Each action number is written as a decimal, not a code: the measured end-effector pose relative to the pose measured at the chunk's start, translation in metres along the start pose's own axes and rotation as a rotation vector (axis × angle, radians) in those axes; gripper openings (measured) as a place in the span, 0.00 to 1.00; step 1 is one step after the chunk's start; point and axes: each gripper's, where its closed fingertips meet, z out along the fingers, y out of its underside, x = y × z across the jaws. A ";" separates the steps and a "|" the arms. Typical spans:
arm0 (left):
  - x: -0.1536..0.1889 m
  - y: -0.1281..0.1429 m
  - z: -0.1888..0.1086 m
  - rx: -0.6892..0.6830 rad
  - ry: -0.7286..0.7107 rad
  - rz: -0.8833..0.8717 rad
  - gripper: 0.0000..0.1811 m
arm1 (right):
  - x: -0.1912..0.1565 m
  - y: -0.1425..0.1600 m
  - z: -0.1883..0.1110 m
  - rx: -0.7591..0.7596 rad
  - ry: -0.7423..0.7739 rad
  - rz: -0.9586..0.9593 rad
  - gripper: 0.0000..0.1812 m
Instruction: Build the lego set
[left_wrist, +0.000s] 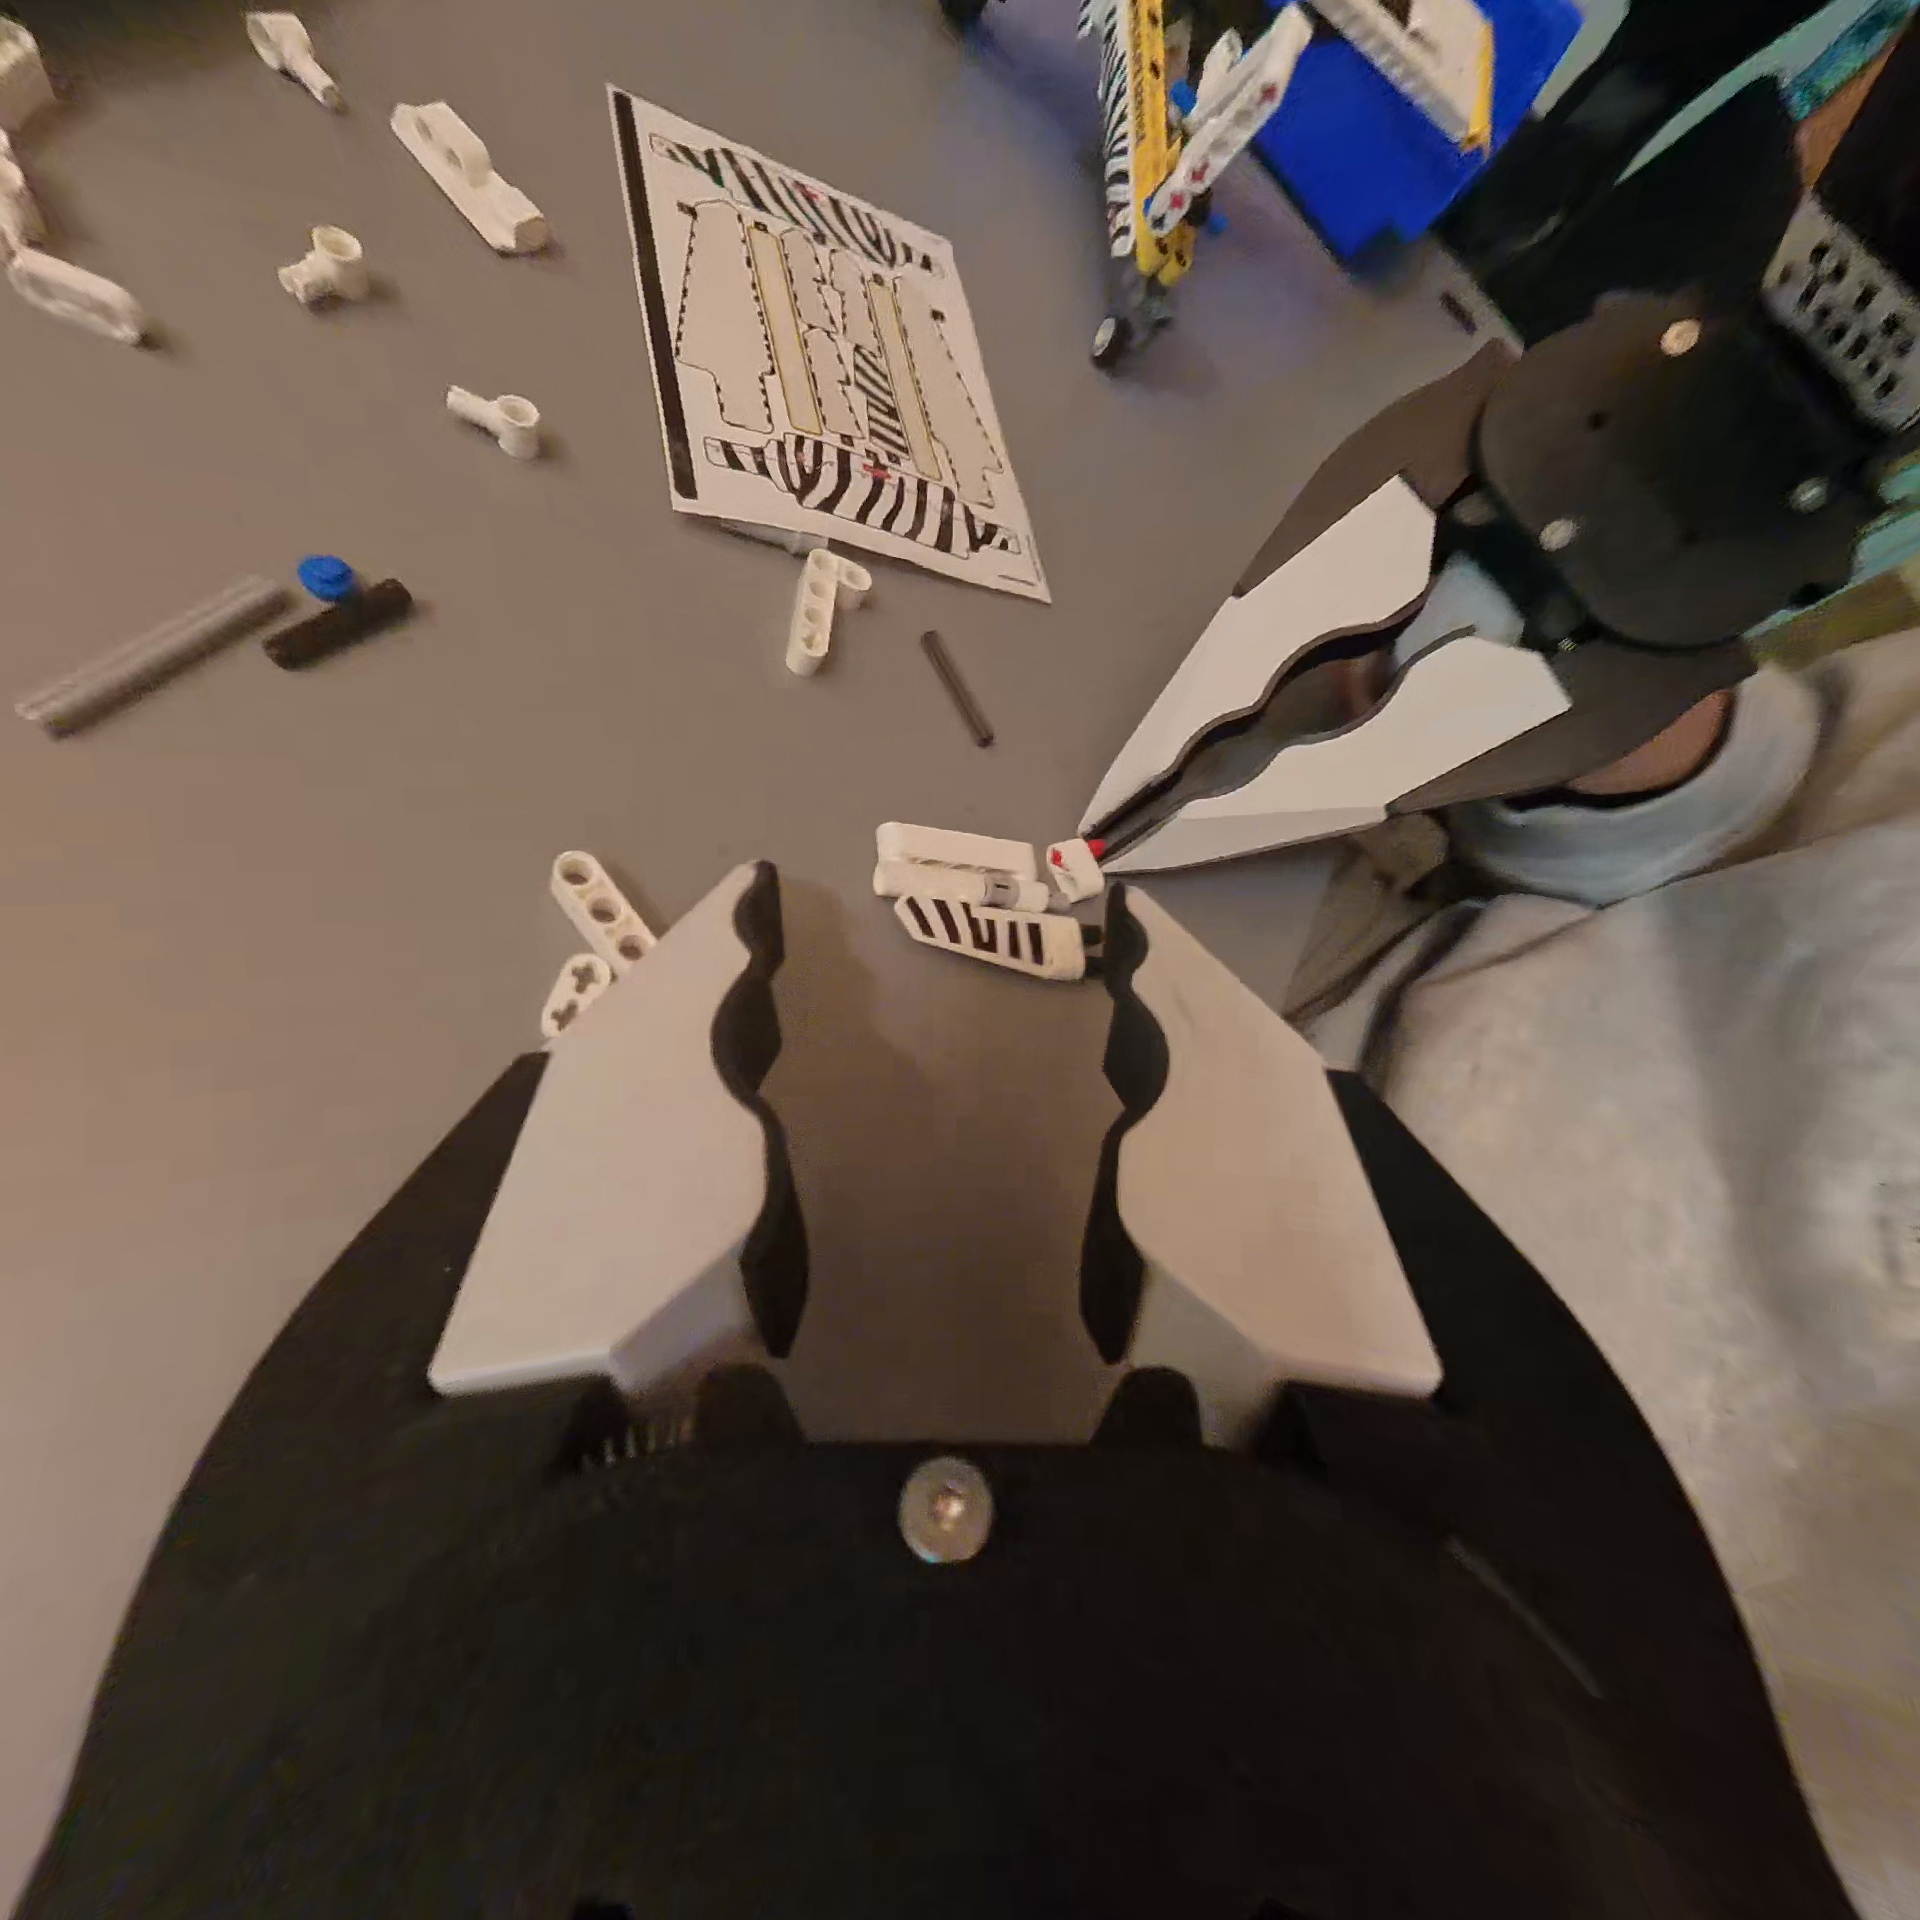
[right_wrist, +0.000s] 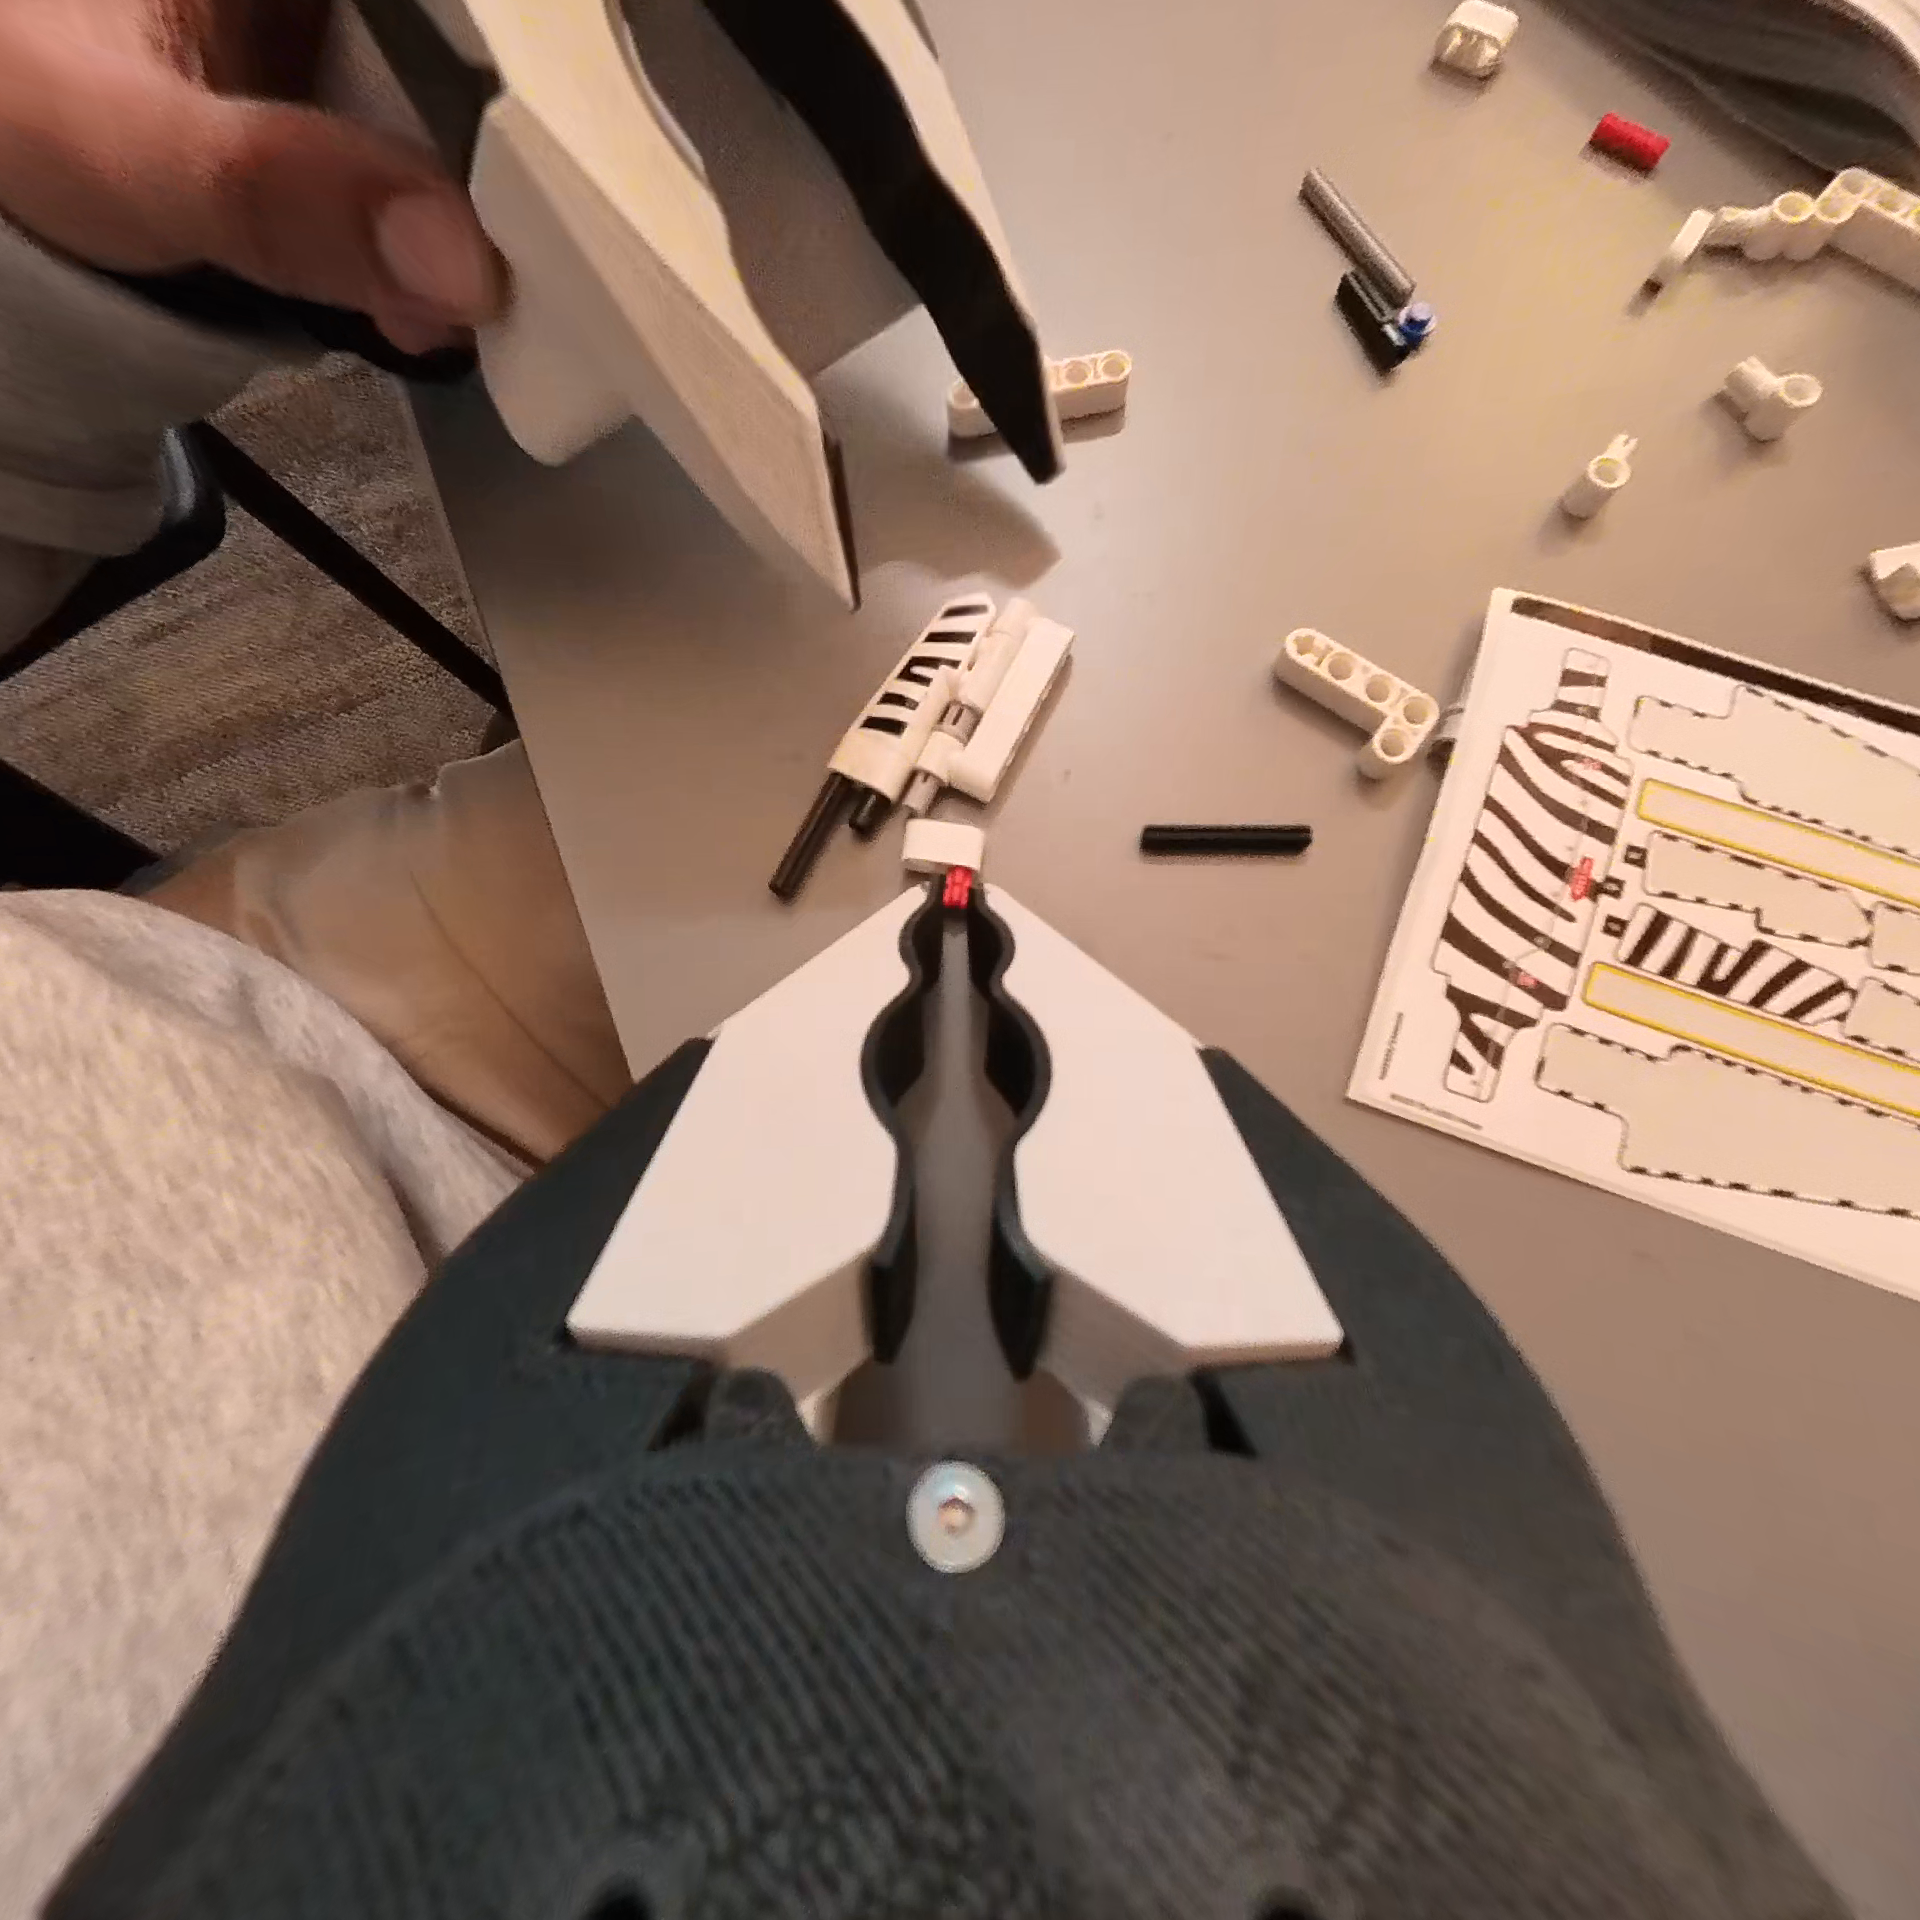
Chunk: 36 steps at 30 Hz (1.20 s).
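Lego subassembly (right_wrist: 951, 717) near table edge (right_wrist: 540, 821), just beyond right claw (right_wrist: 956, 896).

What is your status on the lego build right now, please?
Left claw open, empty, above table. Right claw shut on small white piece, beside striped subassembly. Black axle loose nearby; nothing blocking.

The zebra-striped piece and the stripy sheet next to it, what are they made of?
The zebra-striped piece looks like hard, smooth plastic: crisp moulded edges, slight sheen. Its stripes may be a sticker. The stripy sheet looks like thin, glossy sticker paper: it lies flat, with cut outlines where shapes seem peeled off.
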 end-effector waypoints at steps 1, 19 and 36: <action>0.000 0.002 0.002 -0.012 -0.006 0.023 0.35 | 0.000 0.000 0.000 0.000 0.000 0.011 0.02; 0.010 0.019 0.016 -0.140 -0.043 0.187 0.26 | -0.001 0.000 0.001 -0.046 0.105 0.051 0.02; 0.011 0.023 0.016 -0.152 -0.090 0.226 0.20 | -0.006 0.008 -0.006 -0.109 0.210 0.086 0.02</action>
